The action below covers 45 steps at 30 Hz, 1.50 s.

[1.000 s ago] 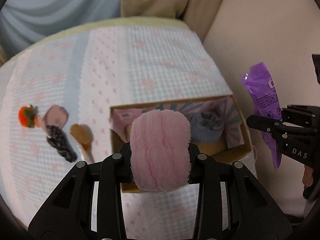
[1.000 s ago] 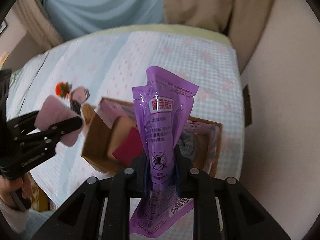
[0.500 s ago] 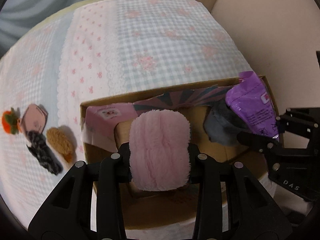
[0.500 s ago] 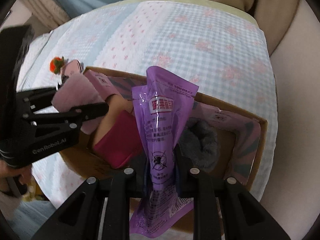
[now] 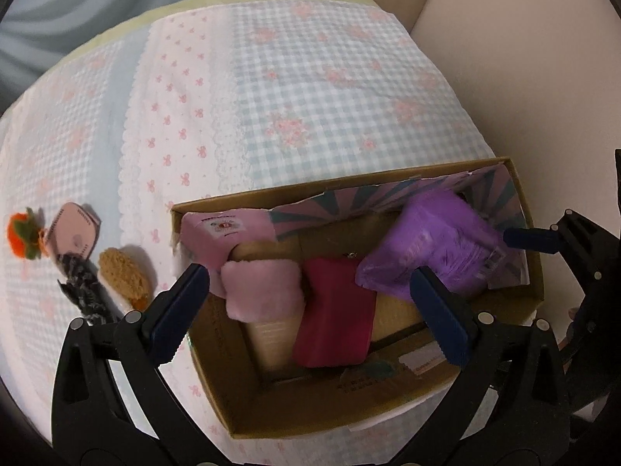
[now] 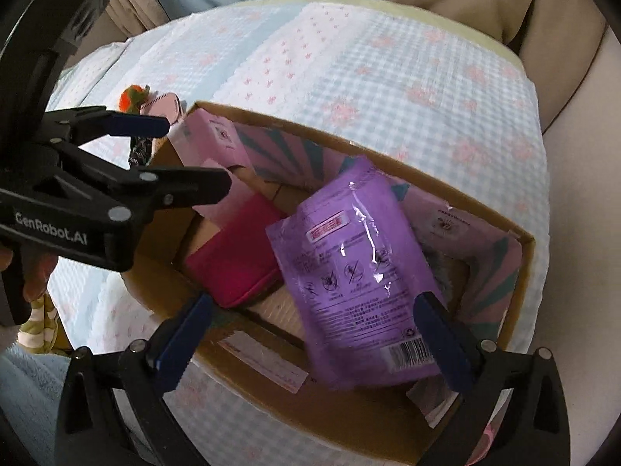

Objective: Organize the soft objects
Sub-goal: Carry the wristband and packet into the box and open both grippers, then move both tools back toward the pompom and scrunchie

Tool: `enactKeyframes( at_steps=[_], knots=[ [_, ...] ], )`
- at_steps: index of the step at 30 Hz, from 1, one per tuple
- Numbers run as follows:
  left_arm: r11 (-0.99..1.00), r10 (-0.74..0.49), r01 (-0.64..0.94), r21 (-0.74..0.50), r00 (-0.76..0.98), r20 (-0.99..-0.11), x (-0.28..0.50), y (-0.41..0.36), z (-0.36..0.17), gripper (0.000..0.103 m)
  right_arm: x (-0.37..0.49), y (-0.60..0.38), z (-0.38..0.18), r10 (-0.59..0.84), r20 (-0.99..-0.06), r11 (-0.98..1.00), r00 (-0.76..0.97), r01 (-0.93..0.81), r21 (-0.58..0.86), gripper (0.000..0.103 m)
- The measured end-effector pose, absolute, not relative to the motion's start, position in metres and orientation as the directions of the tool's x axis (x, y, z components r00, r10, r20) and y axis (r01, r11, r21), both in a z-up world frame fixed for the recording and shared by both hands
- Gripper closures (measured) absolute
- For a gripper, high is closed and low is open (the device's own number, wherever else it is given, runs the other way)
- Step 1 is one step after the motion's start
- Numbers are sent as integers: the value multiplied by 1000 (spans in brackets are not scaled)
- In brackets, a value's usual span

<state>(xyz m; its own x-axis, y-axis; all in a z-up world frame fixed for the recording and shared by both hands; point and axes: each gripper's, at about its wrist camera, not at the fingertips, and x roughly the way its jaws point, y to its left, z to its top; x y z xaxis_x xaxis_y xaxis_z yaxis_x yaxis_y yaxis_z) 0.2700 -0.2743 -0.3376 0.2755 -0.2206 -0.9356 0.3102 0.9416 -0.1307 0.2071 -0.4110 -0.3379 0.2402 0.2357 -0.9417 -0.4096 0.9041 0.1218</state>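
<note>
At the far left of the left wrist view, four small things lie loose on the checked bedspread (image 5: 349,89): a fuzzy orange pom-pom with green leaves (image 5: 24,235), a flat pink pouch (image 5: 73,231), a dark knitted strip (image 5: 82,287) and a tan plush pad (image 5: 123,275). They lie well apart from the open cardboard box (image 5: 217,353) and are not yet sorted; reaching for them across the box wall could catch the rim and shove the box over the soft bedding.

Left of centre, the left gripper (image 5: 310,303) has its jaws opening wide, and the fluffy pink plush roll (image 5: 264,291) sits free between them inside the box, touching neither pad. It rests partly on a beige block beside a magenta cloth pad (image 5: 333,326), so it may roll off.

At the right, the right gripper (image 6: 310,326) is likewise opening, nothing clamped. The glossy purple plastic packet (image 6: 361,268) leans tilted across the box's contents, its barcode end near the front wall. Being slick, it could slide, and a lifting finger might drag it out again.
</note>
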Motion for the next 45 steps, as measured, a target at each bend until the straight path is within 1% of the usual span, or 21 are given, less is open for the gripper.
enactKeyframes(
  at_steps=[4,13,19,22,31,36,40,45],
  knots=[
    [940,-223,317,-126,291,-931,262,-272,-329,0,203,-413,-327,222,-934,919,280,-380,105,0],
    [937,-242,325,-128,342,-908,236,-263,-293,0,183,-416,-287,225,-911,952,346,-277,130,0],
    [934,-258,335,-122,398,-880,213,-253,-254,0,163,-420,-251,235,-888,969,396,-174,178,0],
    [936,-262,333,-117,433,-862,201,-243,-229,0,150,-417,-230,221,-878,974,425,-137,179,0],
    [947,-250,307,-96,514,-821,161,-206,-157,0,111,-395,-160,130,-848,991,513,-51,121,0],
    [957,-226,280,-73,566,-793,140,-175,-128,0,87,-378,-124,31,-811,999,585,14,49,0],
    [972,-201,223,-80,599,-775,128,-144,-117,0,81,-369,-112,64,-788,996,612,9,88,0],
    [987,-154,131,-92,623,-767,115,-102,-111,0,84,-350,-110,125,-767,990,629,-23,142,0]
  ],
)
